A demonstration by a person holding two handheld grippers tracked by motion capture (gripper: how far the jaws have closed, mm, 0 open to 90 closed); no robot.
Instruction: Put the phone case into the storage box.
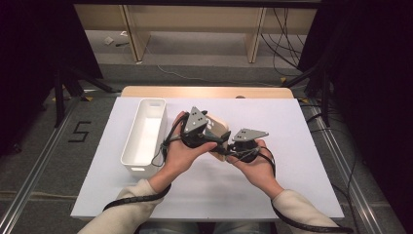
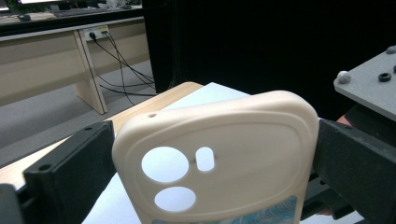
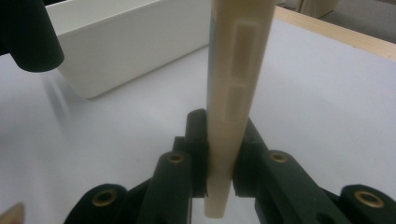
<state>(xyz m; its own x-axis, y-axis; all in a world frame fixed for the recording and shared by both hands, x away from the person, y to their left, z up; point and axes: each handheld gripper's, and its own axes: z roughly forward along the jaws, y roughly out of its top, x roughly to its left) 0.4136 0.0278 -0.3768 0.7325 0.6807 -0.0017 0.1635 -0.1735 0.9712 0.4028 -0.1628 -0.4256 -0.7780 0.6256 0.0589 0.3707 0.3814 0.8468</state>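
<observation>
A cream phone case [image 1: 219, 126] with camera cut-outs is held up between both hands above the white mat. My left gripper [image 1: 213, 140] grips it across its width: in the left gripper view the case [image 2: 243, 140] spans the gap and both black jaws touch its side edges. My right gripper [image 1: 227, 152] is shut on the case's thin edge; the right gripper view has the case [image 3: 233, 70] standing edge-on, pinched between the two pads [image 3: 198, 154]. Some printed paper shows inside the case at the bottom of the left gripper view.
A long white bin [image 1: 144, 131] stands on the left of the white mat [image 1: 292, 161], close behind the case in the right gripper view [image 3: 121, 42]. The wooden table edge [image 1: 204, 91] runs along the far side. Dark stands and cables lie on the floor beyond.
</observation>
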